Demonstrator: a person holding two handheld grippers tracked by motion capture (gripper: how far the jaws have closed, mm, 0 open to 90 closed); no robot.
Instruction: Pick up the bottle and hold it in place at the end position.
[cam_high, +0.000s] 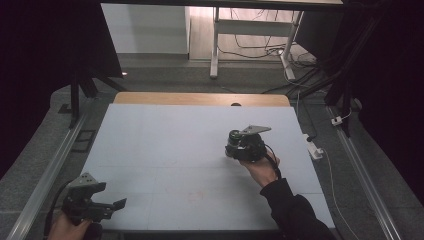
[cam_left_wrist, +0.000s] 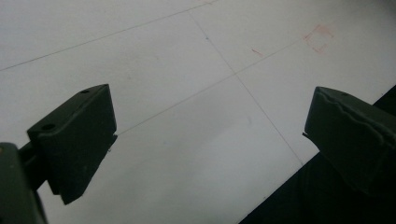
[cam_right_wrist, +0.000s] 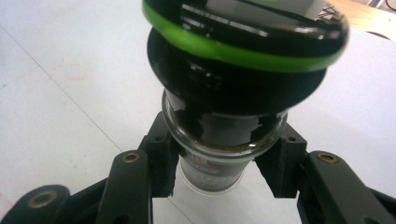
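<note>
In the right gripper view a dark glass bottle (cam_right_wrist: 224, 116) with a black cap and a green ring sits clamped between the two black jaws of my right gripper (cam_right_wrist: 217, 163), which is shut on its lower body. From above, that gripper (cam_high: 234, 146) hangs over the right middle of the white table (cam_high: 165, 145), and the bottle (cam_high: 234, 136) shows at its tip. My left gripper (cam_high: 117, 205) rests at the table's near left corner, its jaws spread wide with nothing between them, as the left gripper view confirms with my left gripper (cam_left_wrist: 208, 135) over bare table.
A faint red square mark (cam_left_wrist: 319, 38) is drawn on the table surface. The table's wooden far edge (cam_high: 200, 98) borders a grey floor. Metal rails run along both sides, and a white power strip (cam_high: 315, 149) lies by the right edge.
</note>
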